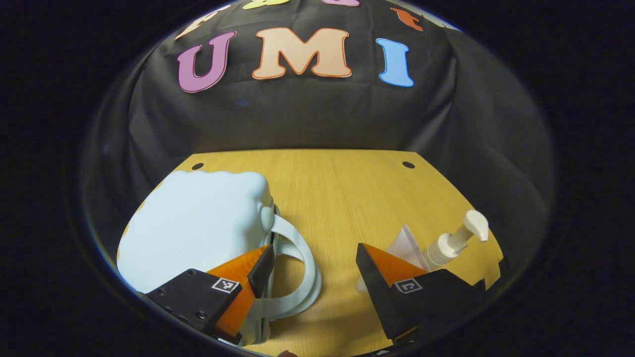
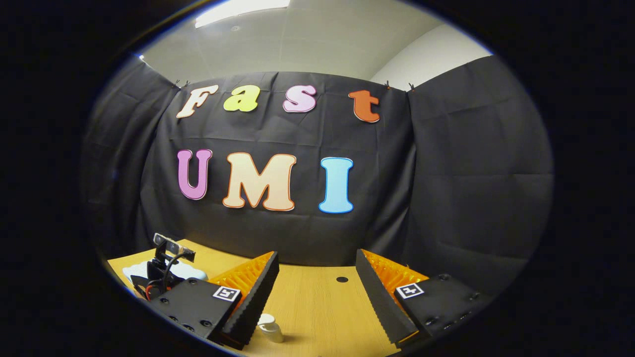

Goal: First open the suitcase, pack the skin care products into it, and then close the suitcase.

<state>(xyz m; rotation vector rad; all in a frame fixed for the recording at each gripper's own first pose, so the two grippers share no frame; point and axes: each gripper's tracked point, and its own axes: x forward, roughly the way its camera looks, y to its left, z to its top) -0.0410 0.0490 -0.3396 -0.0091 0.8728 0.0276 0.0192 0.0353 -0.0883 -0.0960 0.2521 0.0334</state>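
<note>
The pale blue suitcase (image 1: 198, 228) is lying closed on the wooden table (image 1: 342, 198), its looped handle (image 1: 302, 267) curling out toward the left gripper (image 1: 312, 267). That gripper is hovering just beside the suitcase's near edge with its jaws spread apart and nothing between them; one finger is sitting right at the seam by the handle, though whether it is touching the shell cannot be told. Across the handle from the suitcase, a white pump bottle (image 1: 454, 240) is lying on its side, next to a small pale packet (image 1: 404, 245) that is too hidden to identify.

The right gripper (image 2: 317, 287) is hanging on the far side of the bottle from the suitcase, jaws likewise released, with the bottle's pump head (image 2: 270, 327) just below its fingers.

Opening seems to be the step in hand. It would likely go best by catching the lid's rim near the handle and lifting steadily, since the light shell may slide rather than hinge; bracing the base with the other gripper should help
</note>
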